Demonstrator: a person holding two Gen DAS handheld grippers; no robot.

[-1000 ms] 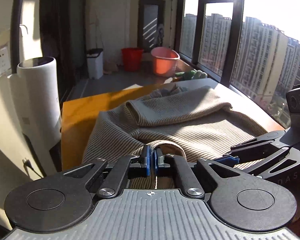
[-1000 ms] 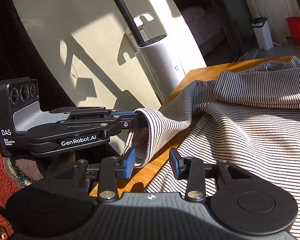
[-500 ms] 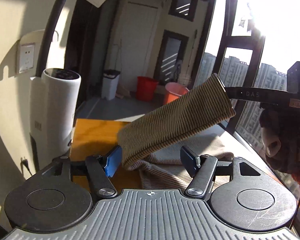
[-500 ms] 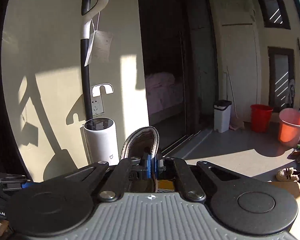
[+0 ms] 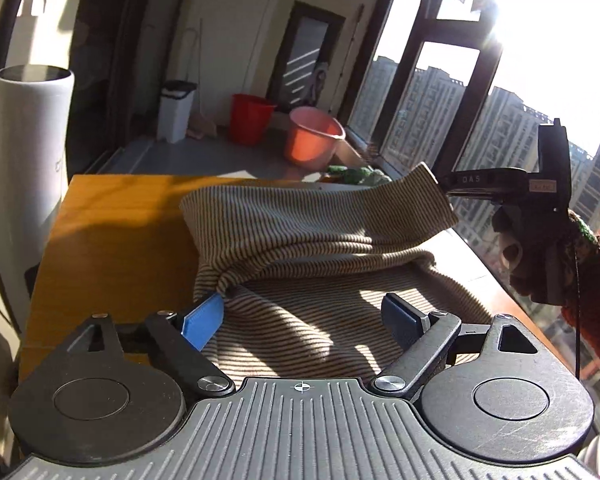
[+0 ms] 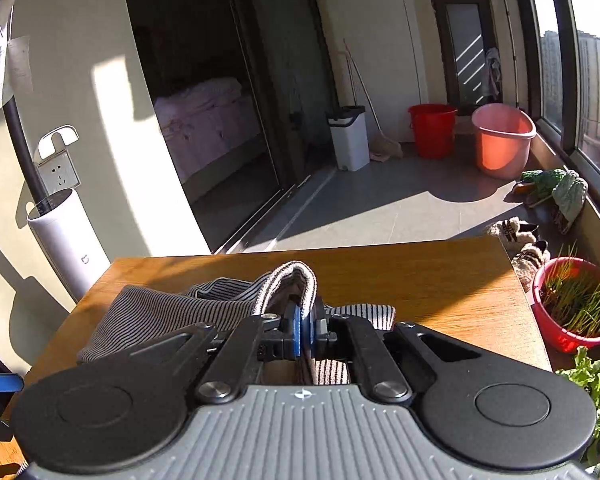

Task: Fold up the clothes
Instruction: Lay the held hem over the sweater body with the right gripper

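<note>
My left view showed what the right hid: the right tool (image 5: 446,184) clenched on the sleeve (image 5: 320,220) cuff, holding it up across the sweater (image 5: 332,316) toward the counter's (image 5: 108,240) window edge. My left tool (image 5: 304,316) was opening, its left pad touching the sleeve's bunched end, nothing pinched. In the right view, the right tool (image 6: 306,330) pinched the ribbed cuff (image 6: 296,280). The sweater, finely striped and rumpled, lay on the counter's near half.
</note>
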